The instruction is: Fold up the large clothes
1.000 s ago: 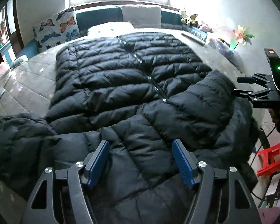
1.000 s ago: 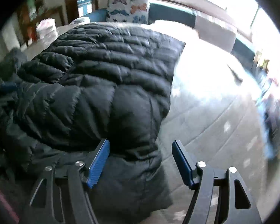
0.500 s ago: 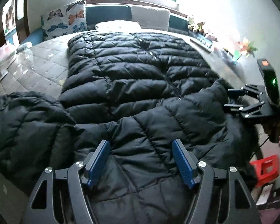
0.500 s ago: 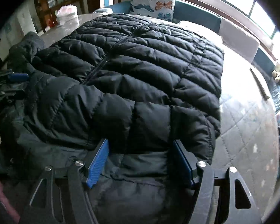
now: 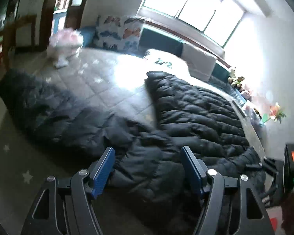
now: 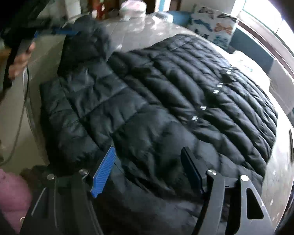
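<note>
2 close wrist views, sharing black jacket (image 5: pixel 196 113)

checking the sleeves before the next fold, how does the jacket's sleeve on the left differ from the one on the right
In the left wrist view, the left sleeve lies stretched out away from the jacket body across the quilted bed; in the right wrist view, the right sleeve is folded in over the body. So the left covers bare quilt, the right covers jacket. Both are black, puffy and quilted.

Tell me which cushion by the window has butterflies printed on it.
The white butterfly-print cushion at the left end; the plain white cushion and dark teal cushion beside it carry no pattern.
</note>
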`<state>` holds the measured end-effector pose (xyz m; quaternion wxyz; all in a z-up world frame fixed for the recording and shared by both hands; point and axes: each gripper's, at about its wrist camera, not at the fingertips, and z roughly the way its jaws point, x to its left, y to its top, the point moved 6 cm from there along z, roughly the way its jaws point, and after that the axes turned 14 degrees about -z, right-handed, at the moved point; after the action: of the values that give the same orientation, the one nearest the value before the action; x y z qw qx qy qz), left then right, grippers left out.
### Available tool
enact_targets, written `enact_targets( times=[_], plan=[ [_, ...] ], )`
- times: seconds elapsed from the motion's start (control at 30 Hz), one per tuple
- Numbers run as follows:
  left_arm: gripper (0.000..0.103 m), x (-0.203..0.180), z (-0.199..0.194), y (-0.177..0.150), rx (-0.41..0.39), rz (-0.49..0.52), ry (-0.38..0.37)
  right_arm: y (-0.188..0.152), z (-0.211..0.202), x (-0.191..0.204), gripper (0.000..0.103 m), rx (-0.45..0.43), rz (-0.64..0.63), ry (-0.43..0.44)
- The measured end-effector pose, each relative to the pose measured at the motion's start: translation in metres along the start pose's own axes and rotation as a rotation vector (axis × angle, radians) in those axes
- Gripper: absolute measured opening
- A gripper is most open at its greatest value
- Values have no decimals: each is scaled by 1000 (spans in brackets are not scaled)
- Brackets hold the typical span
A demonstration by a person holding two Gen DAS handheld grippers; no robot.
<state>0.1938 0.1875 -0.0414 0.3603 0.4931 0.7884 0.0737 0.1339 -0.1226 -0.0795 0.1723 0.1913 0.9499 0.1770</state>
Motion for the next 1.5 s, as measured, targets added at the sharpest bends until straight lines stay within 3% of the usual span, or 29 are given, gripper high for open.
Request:
enact_targets(
  times=[0.13, 0.3, 0.37, 0.43, 0.53, 0.63, 0.87, 1.1, 1.17, 1.23, 1.33, 1.5],
  plan=[
    [73, 24, 46, 7, 67, -36, 47, -1, 17, 0, 77, 34, 3, 29],
    [73, 33, 78, 24, 70, -27, 69, 0, 23, -4, 77, 47, 16, 54],
    [73, 34, 74, 32, 72, -41, 62, 1, 24, -5, 77, 57, 11, 55],
    [73, 41, 56, 45, 21, -59, 57, 4, 25, -5, 77, 60, 10, 55],
    [73, 70, 26, 67, -76, -92, 116, 4, 27, -5, 77, 62, 9, 62],
    [73, 105, 17, 90, -102, -134, 179, 4, 27, -6, 77, 65, 12, 71],
    [73, 149, 69, 139, -66, -163, 286, 5, 33, -10, 79, 87, 26, 96],
    [73, 162, 123, 189, -65, -166, 302, 10, 43, -16, 81, 117, 30, 116],
    [73, 159, 130, 197, -59, -145, 337, 11, 46, -18, 82, 124, 30, 118],
    [73, 154, 124, 199, -58, -138, 337, 11, 47, -19, 82, 125, 32, 120],
    [73, 148, 92, 193, -111, -160, 271, 12, 47, -19, 83, 121, 29, 117],
    [73, 177, 45, 165, -175, -327, 258, 13, 51, -19, 84, 120, 20, 111]
  ],
)
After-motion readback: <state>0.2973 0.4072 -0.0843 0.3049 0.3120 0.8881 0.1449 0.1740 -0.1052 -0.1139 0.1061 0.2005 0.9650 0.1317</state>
